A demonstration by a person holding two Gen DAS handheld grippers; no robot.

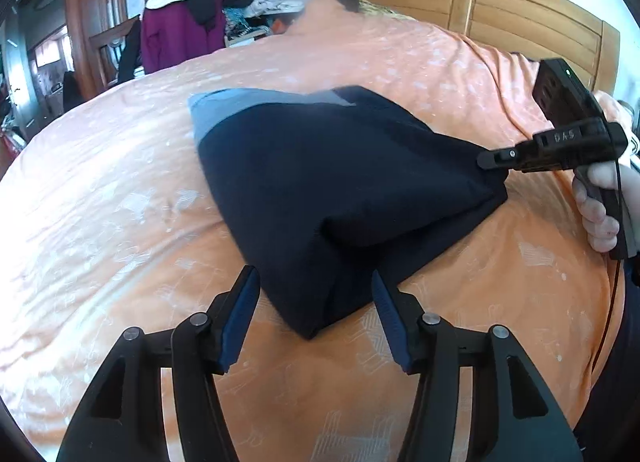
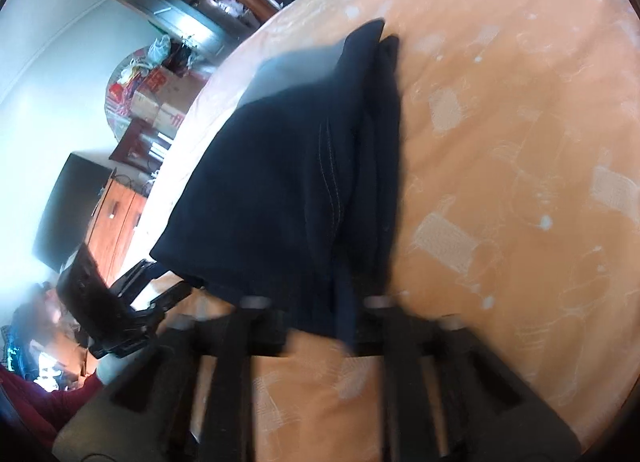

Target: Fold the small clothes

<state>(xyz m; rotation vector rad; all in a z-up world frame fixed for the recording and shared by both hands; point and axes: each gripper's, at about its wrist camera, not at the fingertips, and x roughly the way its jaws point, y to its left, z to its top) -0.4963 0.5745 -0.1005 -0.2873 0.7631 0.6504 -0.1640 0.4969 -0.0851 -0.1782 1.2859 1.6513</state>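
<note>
Left gripper spread wide around near corner of dark garment on bed, right gripper clamps its side corner: mid-fold, next left must pinch.

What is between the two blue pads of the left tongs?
A corner of the dark navy garment sticks into the gap of the left tongs, orange bedspread beneath. The left wrist view shows it.

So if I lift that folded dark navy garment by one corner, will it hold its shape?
Probably not. The folded dark navy garment drapes softly over the orange bedspread, so it is likely floppy. Its layers look loose at the edge and may unfold. It seems light.
</note>
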